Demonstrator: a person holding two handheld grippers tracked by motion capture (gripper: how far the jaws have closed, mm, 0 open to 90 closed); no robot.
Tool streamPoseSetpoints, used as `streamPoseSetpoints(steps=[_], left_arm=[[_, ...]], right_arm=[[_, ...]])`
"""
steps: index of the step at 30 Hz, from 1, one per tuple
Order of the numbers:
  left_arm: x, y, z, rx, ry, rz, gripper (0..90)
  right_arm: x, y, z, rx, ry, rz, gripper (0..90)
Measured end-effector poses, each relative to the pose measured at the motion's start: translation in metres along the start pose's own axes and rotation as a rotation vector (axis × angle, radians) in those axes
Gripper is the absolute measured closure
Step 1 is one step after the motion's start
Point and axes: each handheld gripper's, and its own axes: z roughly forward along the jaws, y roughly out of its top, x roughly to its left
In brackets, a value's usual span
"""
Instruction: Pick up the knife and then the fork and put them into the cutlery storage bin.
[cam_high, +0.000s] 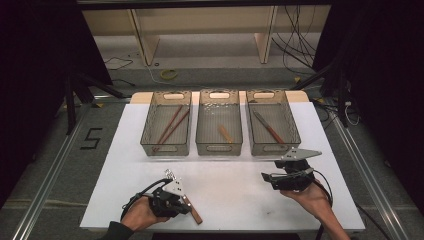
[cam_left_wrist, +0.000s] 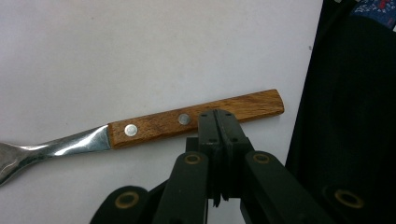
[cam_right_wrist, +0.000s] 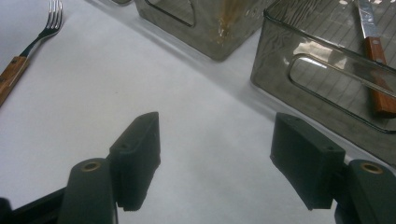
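Dim workroom around a white table

A white table (cam_high: 250, 200) stands on grey floor (cam_high: 45, 165); pale wooden shelving (cam_high: 200, 25) lines the back, cables (cam_high: 295, 45) trail at right, black drapes (cam_high: 30, 50) flank both sides.

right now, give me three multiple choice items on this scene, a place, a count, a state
1. How many bins? A two; B three; C four.
2. Where is the fork? A in a bin; B on the table by the left gripper; C on a plate.
3. The right gripper's jaws? A open, empty; B shut on a spoon; C shut on the fork.
Key: B, three stand in a row; B, its handle lies on the white top; A, bare table shows between them.
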Motion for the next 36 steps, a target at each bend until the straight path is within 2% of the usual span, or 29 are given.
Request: streamPoseSetpoints(steps=[8, 13, 22, 27, 32, 34, 36], left_arm=[[0.002, 0.007, 0.007, -0.030, 0.012, 0.011, 88.8], [0.004, 0.014, 0.013, -0.050, 0.047, 0.015, 88.8], [0.014, 0.031, 0.023, -0.064, 0.076, 0.023, 88.8], [0.019, 0.037, 0.027, -0.073, 0.074, 0.013, 88.8], [0.022, 0.042, 0.027, -0.060, 0.082, 0.025, 88.6], [0.022, 0.042, 0.023, -0.058, 0.067, 0.028, 86.1], [0.023, 0.043, 0.015, -0.076, 0.057, 0.033, 81.5]], right_arm=[[0.000, 0.001, 0.000, 0.000, 0.000, 0.000, 33.9], [0.000, 0.001, 0.000, 0.002, 0.004, -0.001, 33.8], [-0.001, 0.002, -0.003, -0.007, 0.005, 0.003, 33.9], [-0.001, 0.002, -0.003, -0.009, 0.004, 0.005, 33.9], [0.000, 0.002, -0.002, -0.006, 0.008, 0.003, 33.9], [0.000, 0.002, -0.002, -0.007, 0.010, 0.002, 33.9], [0.000, 0.002, -0.003, -0.009, 0.012, 0.003, 33.9]])
